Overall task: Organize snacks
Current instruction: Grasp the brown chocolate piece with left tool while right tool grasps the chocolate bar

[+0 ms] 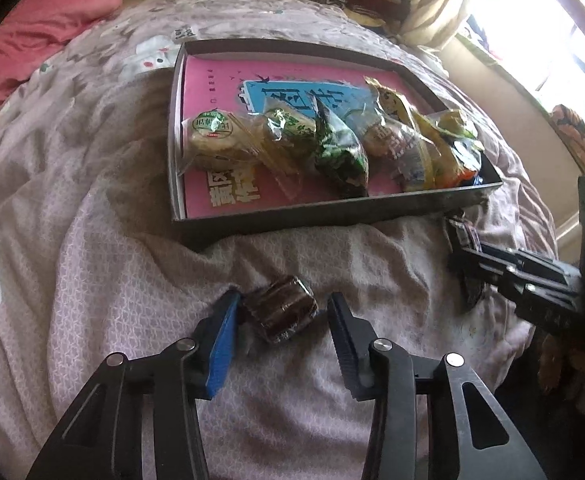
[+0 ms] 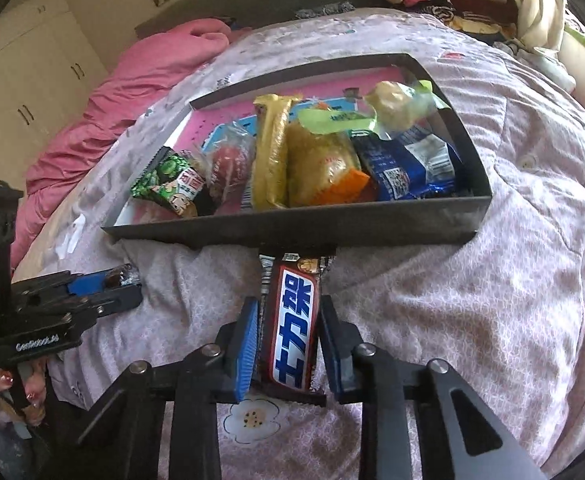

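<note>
Most snacks already sit in the box point(image 1: 332, 216) on the bed, and two wait outside: the right claw point(image 2: 288, 344) squeezes the candy bar point(image 2: 294, 328) (the left claw point(image 1: 282, 316) is narrow around the brown cake point(image 1: 282, 314)).

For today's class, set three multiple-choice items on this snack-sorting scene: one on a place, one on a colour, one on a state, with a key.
1. Where does the chocolate bar lie?
A. inside the box
B. on the bedspread in front of the box
C. on the pink blanket

2. What colour is the box's lining?
A. pink
B. green
C. white

3. How does the left gripper stand to the small brown snack?
A. far from it
B. lifting it over the box
C. jaws on either side of it, on the bedspread

Key: 1 B, the bar sits on the bedspread below the box's near wall. 2 A, pink shows under the snacks. 3 C, the snack lies between the jaws.
</note>
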Demonstrator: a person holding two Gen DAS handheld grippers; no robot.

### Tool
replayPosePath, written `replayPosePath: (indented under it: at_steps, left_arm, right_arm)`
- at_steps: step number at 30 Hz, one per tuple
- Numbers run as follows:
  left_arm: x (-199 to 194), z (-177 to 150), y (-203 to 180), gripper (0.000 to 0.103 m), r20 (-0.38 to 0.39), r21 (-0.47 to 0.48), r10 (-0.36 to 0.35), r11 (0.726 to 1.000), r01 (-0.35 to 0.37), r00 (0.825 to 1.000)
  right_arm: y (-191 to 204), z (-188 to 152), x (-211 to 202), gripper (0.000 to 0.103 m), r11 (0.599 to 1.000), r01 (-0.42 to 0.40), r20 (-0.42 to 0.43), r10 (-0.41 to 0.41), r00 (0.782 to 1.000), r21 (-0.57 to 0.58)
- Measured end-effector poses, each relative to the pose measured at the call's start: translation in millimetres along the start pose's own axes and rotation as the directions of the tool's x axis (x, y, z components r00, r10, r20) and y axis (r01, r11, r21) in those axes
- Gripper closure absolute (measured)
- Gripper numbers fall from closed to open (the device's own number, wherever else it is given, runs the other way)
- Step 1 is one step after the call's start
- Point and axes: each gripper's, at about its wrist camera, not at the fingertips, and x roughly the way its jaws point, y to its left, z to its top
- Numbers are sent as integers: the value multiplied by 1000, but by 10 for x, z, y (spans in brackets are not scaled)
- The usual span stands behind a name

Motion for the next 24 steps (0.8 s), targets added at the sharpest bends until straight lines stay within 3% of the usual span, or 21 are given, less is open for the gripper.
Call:
replayPosePath:
  at_steps: [3, 11, 24]
  left_arm:
    - [26, 4, -19, 63, 1, 10, 10, 1000, -10, 1000]
    - [-76, -36, -48, 63, 12, 8, 10, 1000, -10, 1000]
    - [-440, 170, -170, 63, 121, -3, -7, 1000, 7, 993]
  right_arm:
    - [26, 7, -8, 74, 1000, -1, 4, 1, 1000, -8]
    - [46, 7, -173, 74, 999, -40, 63, 41, 997, -24]
    - [-5, 168, -433, 74, 999, -33, 204, 40, 978, -36]
